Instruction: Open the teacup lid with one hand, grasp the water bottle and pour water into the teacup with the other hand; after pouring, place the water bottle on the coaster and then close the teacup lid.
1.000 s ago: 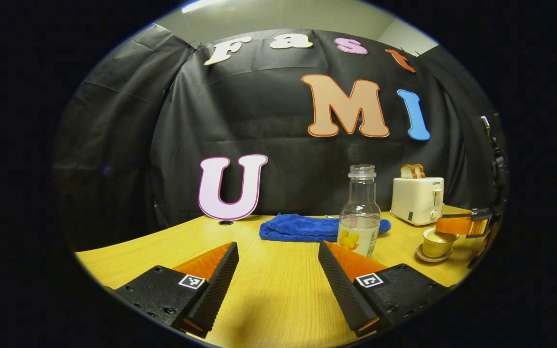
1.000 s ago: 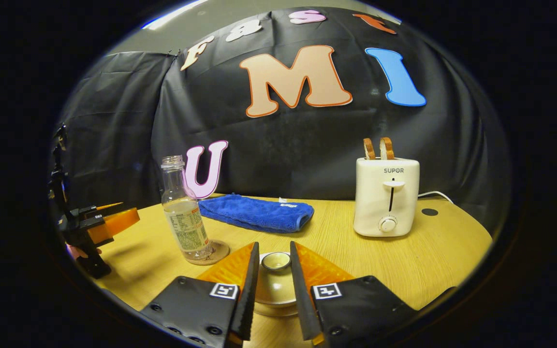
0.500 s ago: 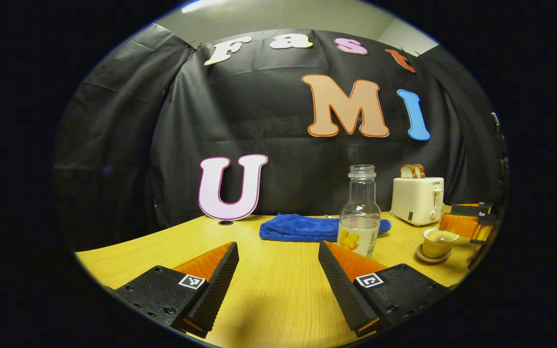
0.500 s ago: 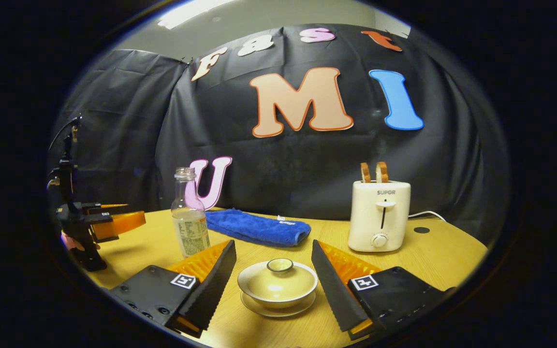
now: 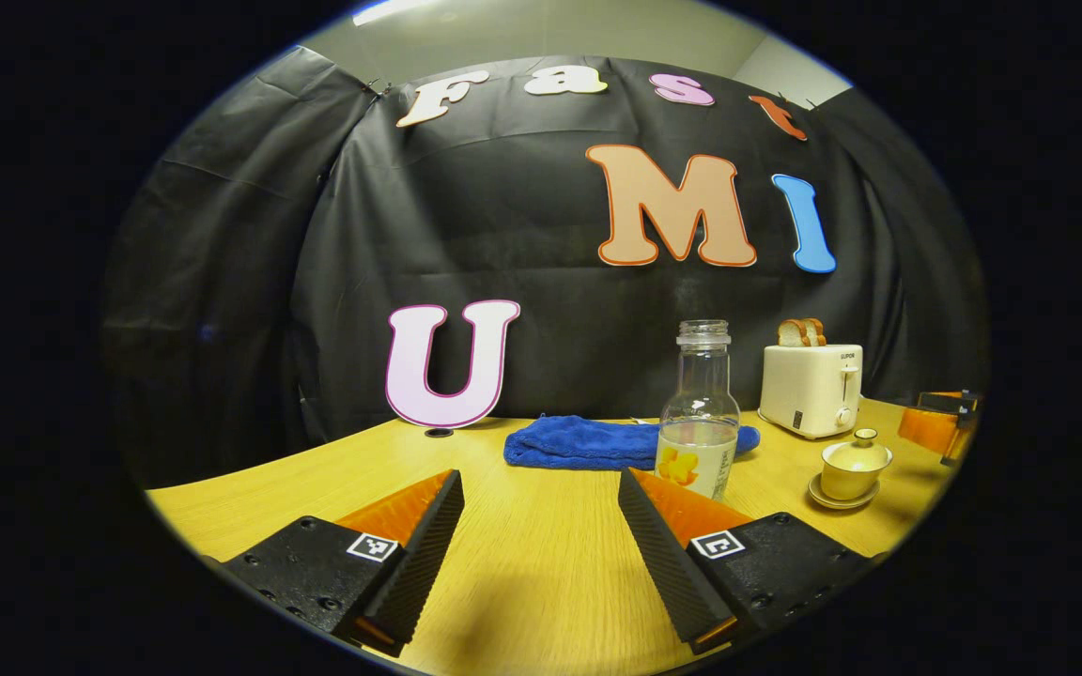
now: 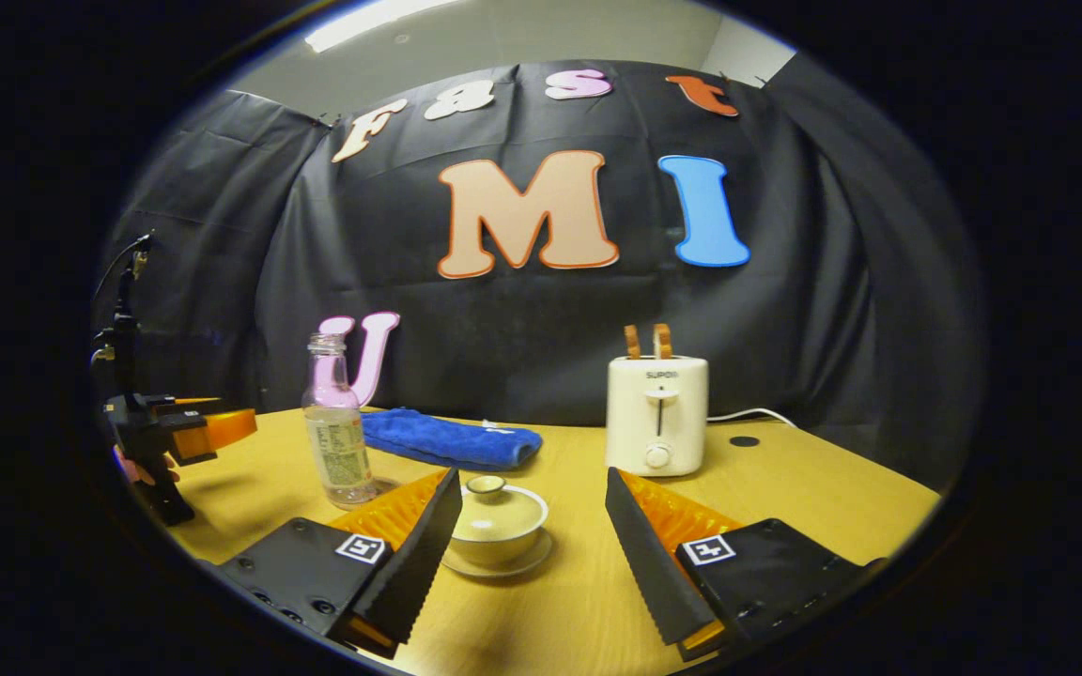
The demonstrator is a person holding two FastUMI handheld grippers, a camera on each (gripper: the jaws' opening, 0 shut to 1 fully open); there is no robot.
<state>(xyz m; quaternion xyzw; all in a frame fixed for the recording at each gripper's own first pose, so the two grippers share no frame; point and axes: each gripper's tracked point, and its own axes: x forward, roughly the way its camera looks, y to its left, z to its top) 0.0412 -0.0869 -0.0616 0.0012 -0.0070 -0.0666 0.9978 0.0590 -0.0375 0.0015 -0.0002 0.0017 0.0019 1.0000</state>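
Round lidded ceramic teacup (image 6: 496,514), wooden table (image 6: 785,488)

A blue towel (image 6: 452,439) lies folded near a white toaster (image 6: 656,414) (bread slices (image 6: 644,341) upright inside) on the wooden table (image 6: 813,498).

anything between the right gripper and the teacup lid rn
Nothing visible. In the right gripper view the right gripper is open, and the lidded teacup sits on its saucer just ahead, toward its left finger, with bare table between. The water bottle stands off to the left.
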